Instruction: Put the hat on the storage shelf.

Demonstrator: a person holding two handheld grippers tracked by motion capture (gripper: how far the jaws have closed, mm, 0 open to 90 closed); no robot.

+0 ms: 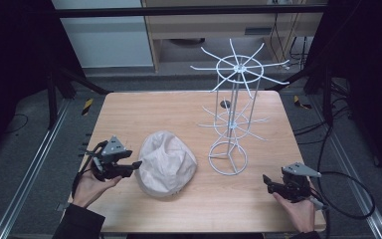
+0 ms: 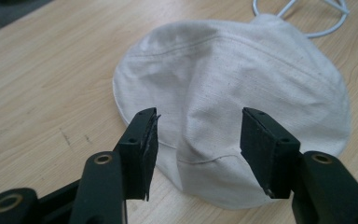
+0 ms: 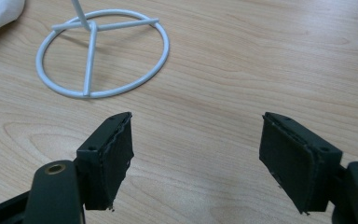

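A crumpled off-white cloth hat point(image 1: 166, 163) lies flat on the wooden counter point(image 1: 129, 114), in the near-left part of the top, its crown caved in and creased and its brim spread around it as a rough oval whose longer run goes from the near edge toward the far side. Just to its right, close to the brim and possibly touching it, stands a white wire rack point(image 1: 231, 119): a ring base, a slim upright cage and two tiers of radiating prongs, all bare. The left hand-held gripper point(image 1: 135, 165) sits directly at the hat's left edge, its tips level with the brim; in the left gripper view its jaws stand moderately apart with nothing between them, aimed straight over the near brim and a raised fold of fabric point(image 2: 200, 135), so the hat lies right ahead of it, along its own line of reach. The right hand-held gripper point(image 1: 268, 181) rests well apart near the right front corner, jaws spread wide and holding nothing, looking across bare wood at the rack's ring base point(image 3: 102, 53), with a corner of the hat point(image 3: 0, 14) far off to its left. The left one is clearly the nearer, and a short push forward and a close on the fold would likely secure the hat.
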